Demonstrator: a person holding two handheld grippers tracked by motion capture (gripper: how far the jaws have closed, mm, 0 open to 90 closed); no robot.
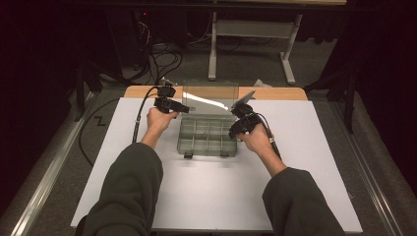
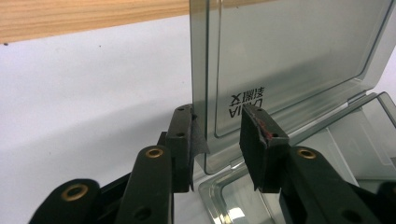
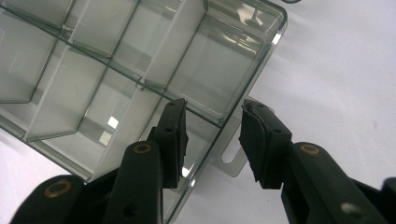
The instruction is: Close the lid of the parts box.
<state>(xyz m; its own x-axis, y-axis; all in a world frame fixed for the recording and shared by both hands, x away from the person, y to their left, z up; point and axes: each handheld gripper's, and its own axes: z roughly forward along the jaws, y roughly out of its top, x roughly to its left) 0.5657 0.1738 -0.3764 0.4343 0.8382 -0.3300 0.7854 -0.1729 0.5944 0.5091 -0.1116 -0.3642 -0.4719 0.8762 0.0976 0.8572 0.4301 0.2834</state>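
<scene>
Smoky clear plastic organiser box [image 1: 206, 136], ribbed with dividers, lid [image 2: 289, 65] upright; left claw [image 2: 217, 140] straddles its edge, right claw [image 3: 212, 140] half-wide astride the wall.

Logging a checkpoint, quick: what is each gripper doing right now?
Left gripper: open, fingers straddling the raised lid's edge, not pressing.
Right gripper: open, fingers straddling the box's side wall.
</scene>
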